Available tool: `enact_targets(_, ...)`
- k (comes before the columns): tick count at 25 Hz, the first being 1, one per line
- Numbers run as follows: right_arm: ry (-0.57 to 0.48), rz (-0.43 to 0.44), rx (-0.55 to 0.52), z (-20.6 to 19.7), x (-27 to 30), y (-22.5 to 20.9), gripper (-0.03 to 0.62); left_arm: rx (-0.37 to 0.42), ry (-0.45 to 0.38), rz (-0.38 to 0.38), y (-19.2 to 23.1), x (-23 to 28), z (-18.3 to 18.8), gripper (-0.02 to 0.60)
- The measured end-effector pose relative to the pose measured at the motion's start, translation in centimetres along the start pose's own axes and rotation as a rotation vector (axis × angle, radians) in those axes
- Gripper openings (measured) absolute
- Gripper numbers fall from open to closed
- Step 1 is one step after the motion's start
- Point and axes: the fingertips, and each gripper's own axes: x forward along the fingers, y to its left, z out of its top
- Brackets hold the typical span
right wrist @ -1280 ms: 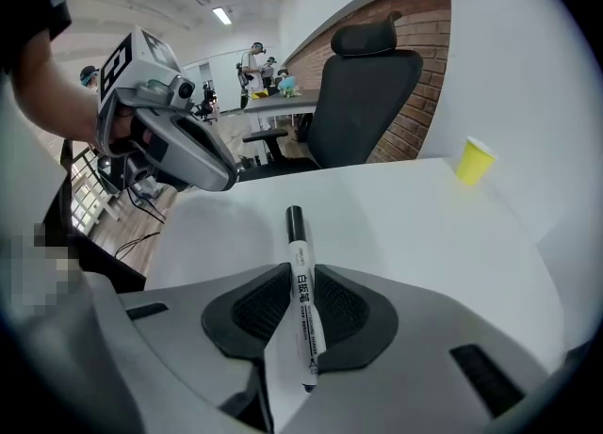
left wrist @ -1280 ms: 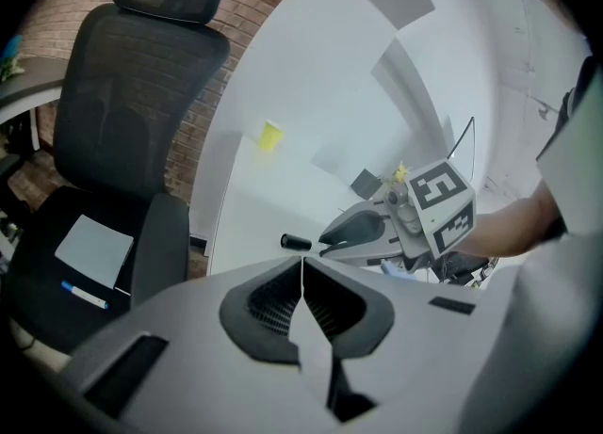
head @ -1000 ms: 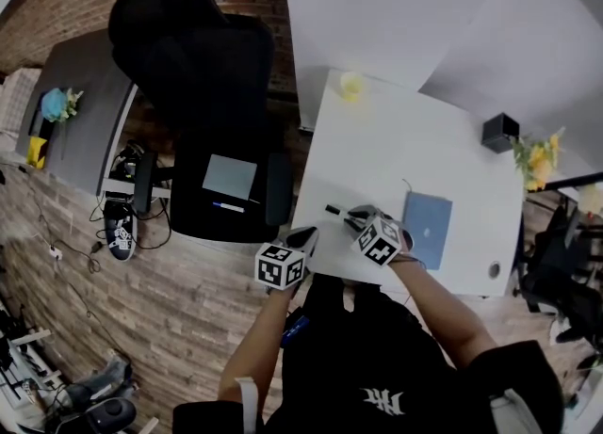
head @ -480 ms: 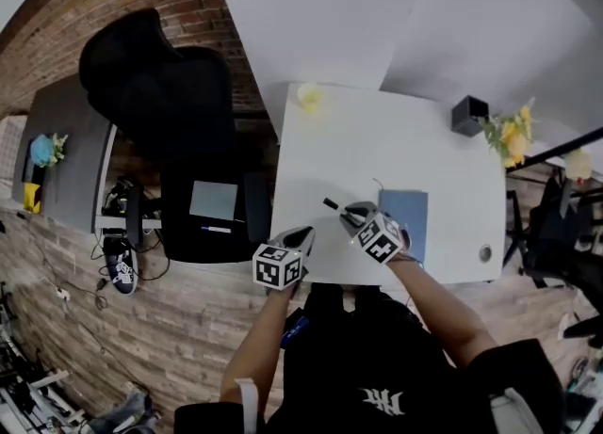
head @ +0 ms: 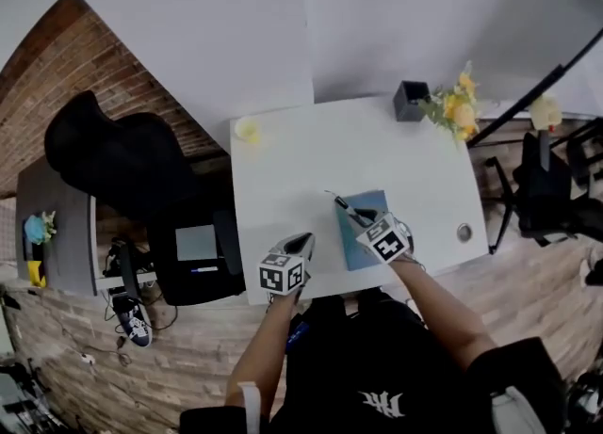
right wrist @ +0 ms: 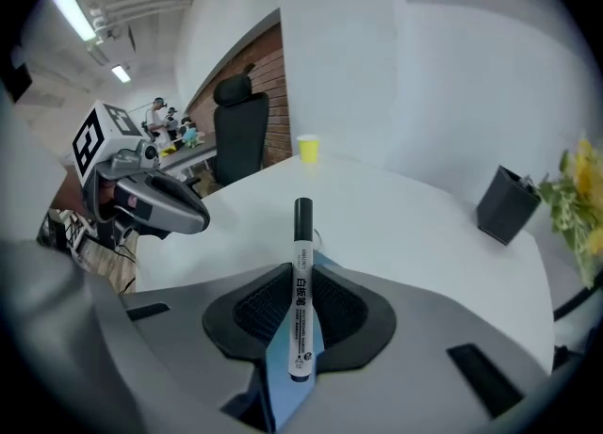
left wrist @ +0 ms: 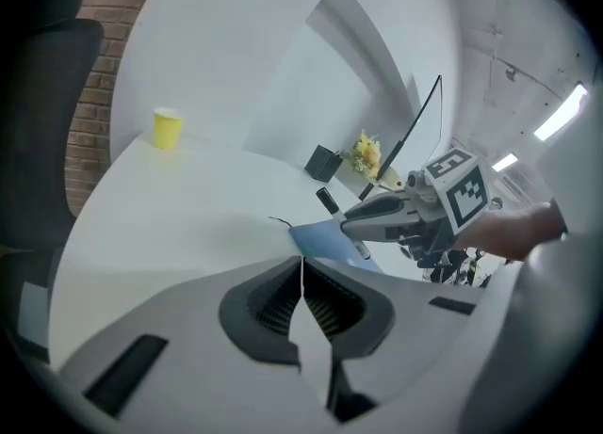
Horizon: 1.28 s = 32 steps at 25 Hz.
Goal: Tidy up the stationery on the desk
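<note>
Across the head view, the table point(head: 283, 168) has swung from right to centre and the chair point(head: 122, 154) to the left edge. The right gripper point(head: 363, 218) now sits over the notebook point(head: 350, 246), fingers still clamped on the marker point(head: 343, 207). The holder point(head: 410, 100) at upper right looks like its likely home. The left gripper point(head: 300, 244) has fingers together, empty.

seen from the head view, a white desk point(head: 301, 168) carries few things. a small yellow cup point(head: 247, 128) stands at its 10 o'clock corner. a black pen holder point(head: 411, 100) stands at 1 o'clock by the far edge, with yellow flowers point(head: 454, 110) just beside it at 2 o'clock. a blue notebook point(head: 350, 239) lies flat at 6 o'clock near the front edge. a round grommet point(head: 464, 232) sits at 4 o'clock.
</note>
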Motion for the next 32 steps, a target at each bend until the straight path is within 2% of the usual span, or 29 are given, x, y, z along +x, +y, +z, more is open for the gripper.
enact_targets(6, -0.003, -0.071, 0.123, -3.9, -2.7, -4.8, 0.087, 0.038, 0.036, -0.039, -3.2, 3.2, 0.6, 0.009)
enact_targets(13, 0.006, -0.122, 0.269, -8.1, -4.5, -8.1, 0.087, 0.060, 0.086, -0.063, -5.7, 5.7, -0.1, 0.009)
enact_targets(20, 0.014, -0.100, 0.468, -11.6, -4.7, -8.3, 0.087, 0.084, 0.131, -0.085, -7.8, 7.4, -0.9, 0.009)
enact_targets(32, 0.073, -0.081, 0.612, -13.6, -3.7, -7.9, 0.087, 0.096, 0.169, -0.092, -8.7, 8.1, -1.6, 0.009)
